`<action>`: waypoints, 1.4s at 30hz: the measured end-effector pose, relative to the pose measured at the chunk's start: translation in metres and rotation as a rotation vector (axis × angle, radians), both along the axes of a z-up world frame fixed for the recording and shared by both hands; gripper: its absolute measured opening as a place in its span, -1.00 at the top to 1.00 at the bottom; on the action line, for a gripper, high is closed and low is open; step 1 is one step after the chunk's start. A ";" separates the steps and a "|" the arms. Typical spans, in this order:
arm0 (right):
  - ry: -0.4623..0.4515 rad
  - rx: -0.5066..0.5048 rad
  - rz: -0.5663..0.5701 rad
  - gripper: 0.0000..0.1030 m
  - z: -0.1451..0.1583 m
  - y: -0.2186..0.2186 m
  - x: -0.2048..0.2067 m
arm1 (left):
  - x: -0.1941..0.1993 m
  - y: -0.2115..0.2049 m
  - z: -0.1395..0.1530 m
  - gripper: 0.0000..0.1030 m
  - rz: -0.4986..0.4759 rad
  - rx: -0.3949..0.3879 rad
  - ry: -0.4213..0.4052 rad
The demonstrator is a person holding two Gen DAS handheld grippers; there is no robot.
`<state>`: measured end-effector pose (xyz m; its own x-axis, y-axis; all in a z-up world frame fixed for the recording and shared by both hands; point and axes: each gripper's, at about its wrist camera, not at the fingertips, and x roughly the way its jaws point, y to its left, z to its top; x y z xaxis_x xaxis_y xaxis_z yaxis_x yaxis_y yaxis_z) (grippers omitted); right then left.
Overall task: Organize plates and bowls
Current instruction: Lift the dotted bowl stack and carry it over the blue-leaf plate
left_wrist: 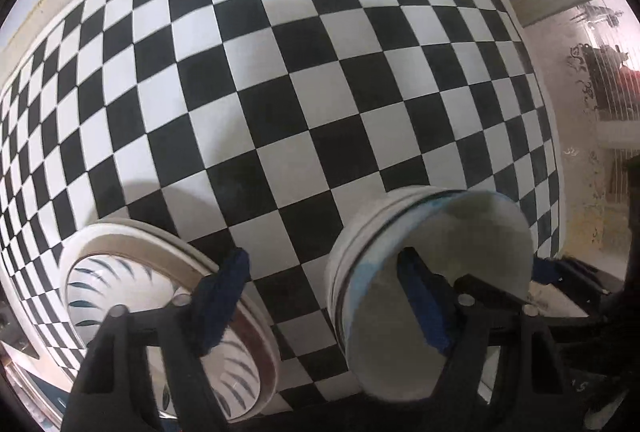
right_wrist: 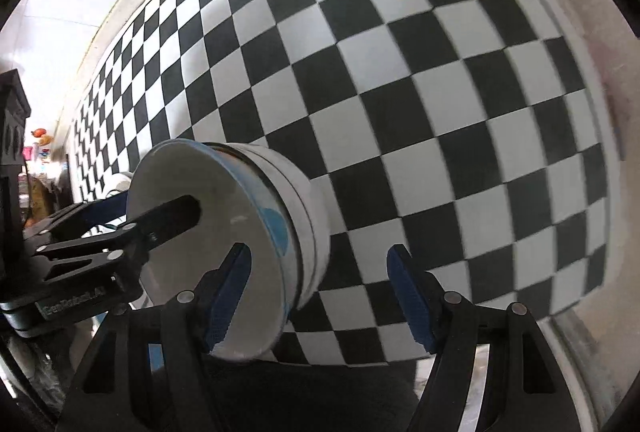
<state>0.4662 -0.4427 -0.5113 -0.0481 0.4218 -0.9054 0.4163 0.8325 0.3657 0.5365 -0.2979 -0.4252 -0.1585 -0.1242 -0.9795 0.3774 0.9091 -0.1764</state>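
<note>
Straddling the bowl stack's [right_wrist: 256, 244] rim, both tongs' inner fingers inside.

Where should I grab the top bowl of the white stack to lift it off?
Grip the top bowl by its rim wall, one finger inside and one outside, coming down from above. It sits upright and nested in the bowl stack, so only its rim stands clear. The right gripper already has one finger inside.
</note>
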 end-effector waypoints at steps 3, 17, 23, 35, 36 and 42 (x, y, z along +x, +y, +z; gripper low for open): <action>0.002 0.047 -0.012 -0.38 -0.016 0.005 0.002 | 0.002 -0.001 -0.012 -0.15 0.004 -0.020 0.037; 0.031 0.286 -0.099 -0.32 -0.067 0.028 0.014 | 0.013 -0.013 -0.045 -0.22 0.045 -0.255 0.215; 0.010 0.304 -0.089 -0.26 -0.068 0.022 0.013 | 0.008 -0.013 -0.042 -0.22 0.048 -0.256 0.193; -0.016 0.377 -0.085 -0.19 -0.055 0.025 0.011 | 0.009 0.007 -0.018 -0.21 0.063 -0.215 0.120; -0.017 0.378 -0.082 -0.19 -0.053 0.027 0.013 | 0.009 0.010 -0.015 -0.20 0.067 -0.215 0.115; -0.029 0.390 -0.047 -0.18 -0.033 0.049 0.024 | 0.011 0.028 0.006 -0.20 0.087 -0.210 0.079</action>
